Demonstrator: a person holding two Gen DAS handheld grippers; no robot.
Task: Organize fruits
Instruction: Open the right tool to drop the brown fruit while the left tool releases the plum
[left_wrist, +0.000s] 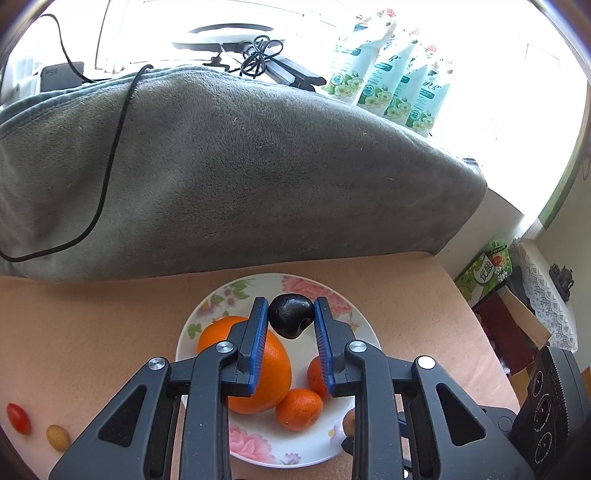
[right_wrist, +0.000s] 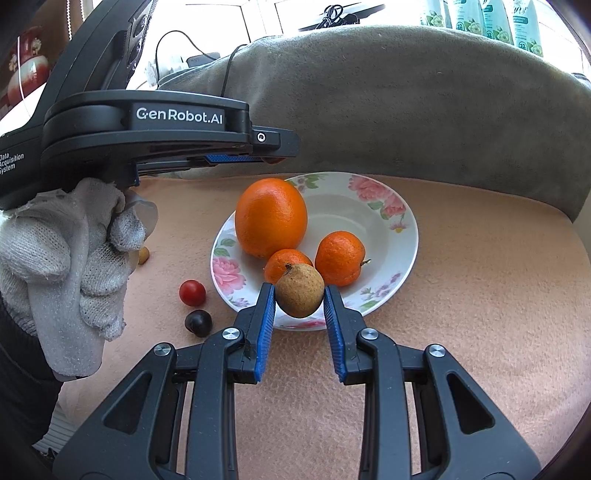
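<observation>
From the left wrist, the left gripper (left_wrist: 291, 314) is clamped on a dark plum (left_wrist: 290, 315), held between its blue pads (left_wrist: 259, 343) above the floral plate (left_wrist: 207, 314). The gripper points forward and down over the plate's middle. On the plate below lie one large orange (left_wrist: 275, 373) and two mandarins, one (left_wrist: 299, 409) near the front and another (left_wrist: 317, 376) partly hidden behind the right-side finger. On the peach cloth (left_wrist: 92, 332) to the left lie one red cherry tomato (left_wrist: 18, 418) and one small yellow fruit (left_wrist: 57, 437). A grey blanket (left_wrist: 240, 166) rises behind.

From the right wrist, the right gripper (right_wrist: 300, 297) grips a brown, rough-skinned round fruit (right_wrist: 300, 295), held over the near rim of the plate (right_wrist: 402, 221), just in front of the mandarins. The left gripper (right_wrist: 273, 158) reaches in from the left, level, above the far rim, carried by a white-gloved hand (right_wrist: 70, 258); its tip is seen edge-on. Counted here: one orange (right_wrist: 270, 218), two mandarins (right_wrist: 340, 257) (right_wrist: 282, 264), and on the cloth left of the plate one red tomato (right_wrist: 192, 292), one dark plum (right_wrist: 198, 322) near it, and one yellow fruit (right_wrist: 143, 254) partly behind the glove.
</observation>
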